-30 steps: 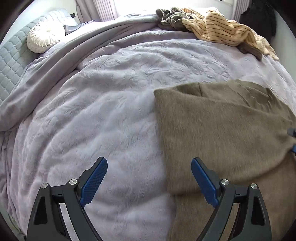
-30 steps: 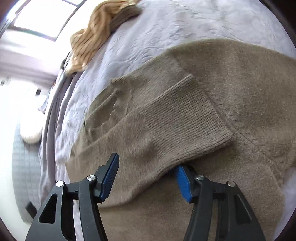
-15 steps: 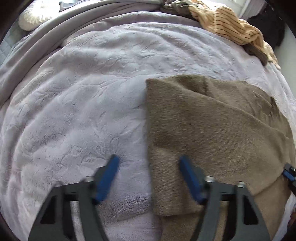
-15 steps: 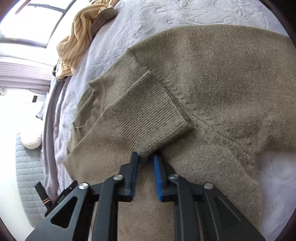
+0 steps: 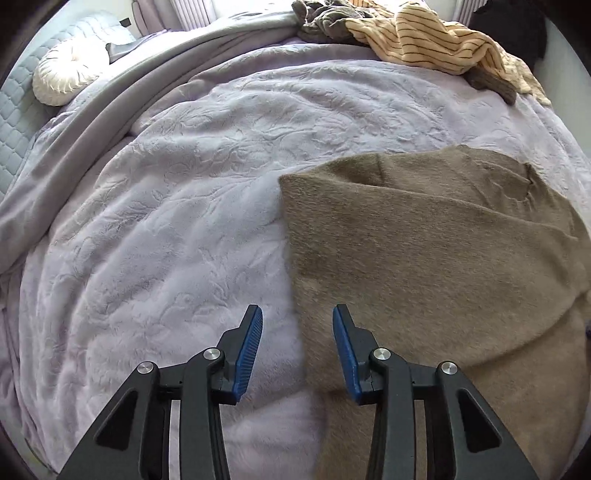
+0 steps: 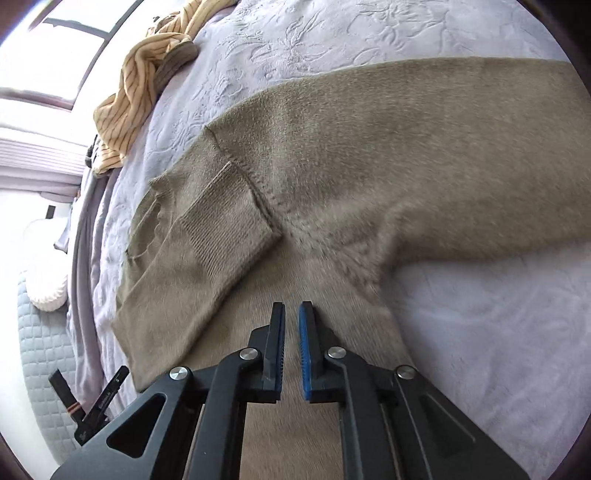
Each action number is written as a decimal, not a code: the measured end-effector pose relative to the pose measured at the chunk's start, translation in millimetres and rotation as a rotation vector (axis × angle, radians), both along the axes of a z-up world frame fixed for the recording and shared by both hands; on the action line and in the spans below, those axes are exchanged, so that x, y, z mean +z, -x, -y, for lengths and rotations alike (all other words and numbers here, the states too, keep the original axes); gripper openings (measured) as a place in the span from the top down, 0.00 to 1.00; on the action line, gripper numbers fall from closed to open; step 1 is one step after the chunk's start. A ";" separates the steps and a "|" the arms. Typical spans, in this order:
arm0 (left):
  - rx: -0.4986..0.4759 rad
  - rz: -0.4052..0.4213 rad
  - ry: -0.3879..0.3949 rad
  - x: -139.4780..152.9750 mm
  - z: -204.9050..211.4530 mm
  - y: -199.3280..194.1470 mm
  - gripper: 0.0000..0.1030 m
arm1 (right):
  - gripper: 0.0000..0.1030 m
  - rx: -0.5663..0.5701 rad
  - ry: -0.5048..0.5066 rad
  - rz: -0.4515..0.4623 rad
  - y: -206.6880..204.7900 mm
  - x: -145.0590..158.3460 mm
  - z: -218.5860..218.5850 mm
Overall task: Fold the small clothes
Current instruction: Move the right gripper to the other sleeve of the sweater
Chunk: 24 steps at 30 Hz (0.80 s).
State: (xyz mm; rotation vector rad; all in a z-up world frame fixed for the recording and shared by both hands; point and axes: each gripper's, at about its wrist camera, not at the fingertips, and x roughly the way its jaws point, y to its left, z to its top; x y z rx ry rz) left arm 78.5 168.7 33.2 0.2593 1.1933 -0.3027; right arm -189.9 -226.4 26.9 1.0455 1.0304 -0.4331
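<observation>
A brown fuzzy sweater (image 5: 424, 258) lies flat on the lilac blanket (image 5: 166, 221). One sleeve is folded across its chest, ribbed cuff (image 6: 225, 221) up; the other sleeve (image 6: 480, 166) stretches out to the right. My left gripper (image 5: 297, 321) hangs over the sweater's left folded edge, which runs between its blue pads (image 5: 251, 350). Its jaws are closing and the pads do not press on the cloth. My right gripper (image 6: 292, 310) hovers over the sweater's body (image 6: 369, 147) below the armpit. Its jaws are closing to a narrow gap with nothing in it.
A yellow striped garment (image 5: 436, 40) and a dark olive one (image 5: 325, 18) are heaped at the bed's far edge. A round white cushion (image 5: 62, 77) leans on the grey quilted headboard (image 5: 18, 110) at far left. Grey sheet folds run along the left.
Both pairs of jaws have narrowed, the right almost together. The right gripper slid right, off the folded sleeve's cuff and onto the body. The left gripper now straddles the sweater's left edge.
</observation>
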 end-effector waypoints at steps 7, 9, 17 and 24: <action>-0.068 -0.031 0.068 17.0 32.7 37.1 0.37 | 0.57 -0.005 -0.027 0.042 12.9 11.4 -5.3; -0.091 -0.053 0.082 17.7 44.7 45.2 0.36 | 0.55 0.003 -0.026 0.043 14.3 14.0 -7.3; -0.154 -0.089 0.092 13.8 86.9 77.9 0.01 | 0.39 -0.002 -0.027 0.052 35.4 17.7 -4.4; -0.197 -0.160 0.020 -0.6 119.7 94.3 0.01 | 0.39 -0.049 -0.022 0.040 60.9 19.1 10.0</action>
